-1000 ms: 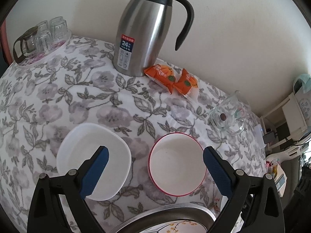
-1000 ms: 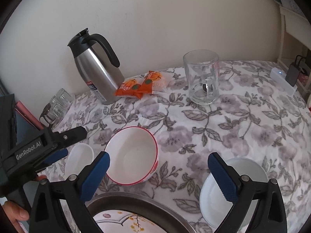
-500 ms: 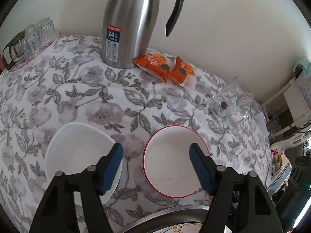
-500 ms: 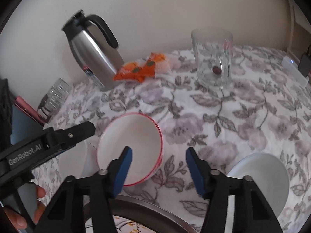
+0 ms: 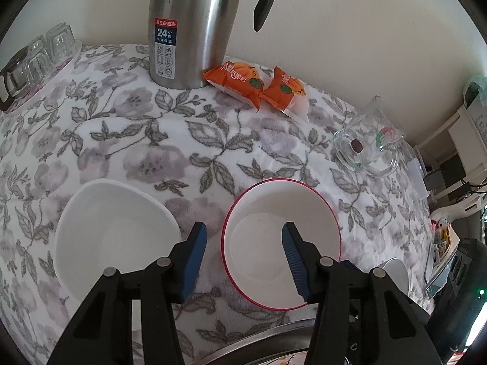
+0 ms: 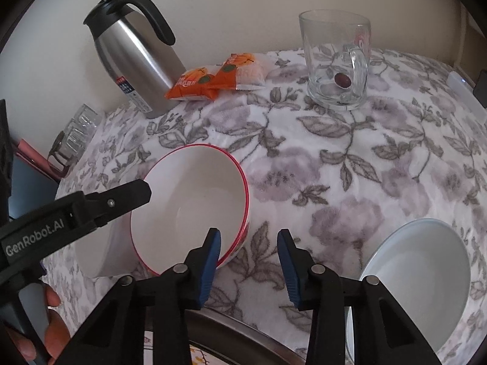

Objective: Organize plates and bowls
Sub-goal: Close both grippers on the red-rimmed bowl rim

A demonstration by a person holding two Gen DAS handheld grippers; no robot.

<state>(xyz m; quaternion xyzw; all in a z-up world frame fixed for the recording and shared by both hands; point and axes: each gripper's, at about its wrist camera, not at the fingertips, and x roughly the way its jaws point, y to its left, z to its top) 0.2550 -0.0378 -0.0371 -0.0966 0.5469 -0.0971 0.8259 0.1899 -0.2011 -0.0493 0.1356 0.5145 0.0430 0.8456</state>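
Note:
A red-rimmed white bowl (image 5: 281, 243) (image 6: 194, 210) sits on the flowered tablecloth. My left gripper (image 5: 243, 229) straddles the bowl's left rim, one finger outside and one inside. Its jaws are closing and the pads are not pressing. My right gripper (image 6: 248, 234) straddles the opposite rim, its left finger over the inside and its right finger clear of the wall. Its jaws are also closing. A plain white bowl (image 5: 118, 237) lies to the left. Another white dish (image 6: 420, 289) lies to the right. A left-gripper finger (image 6: 131, 194) shows at the bowl's far rim.
A steel thermos jug (image 5: 191, 27), orange snack packets (image 5: 258, 86) and a glass mug (image 6: 338, 60) holding a dark fruit stand at the back. Small glasses (image 5: 36, 57) sit far left. A metal-rimmed patterned plate (image 6: 219, 331) lies nearest. A person's hand (image 6: 39, 331) holds the left handle.
Both grippers have sunk toward the red-rimmed bowl. Their jaws have narrowed from wide open, so each now straddles one side of its rim.

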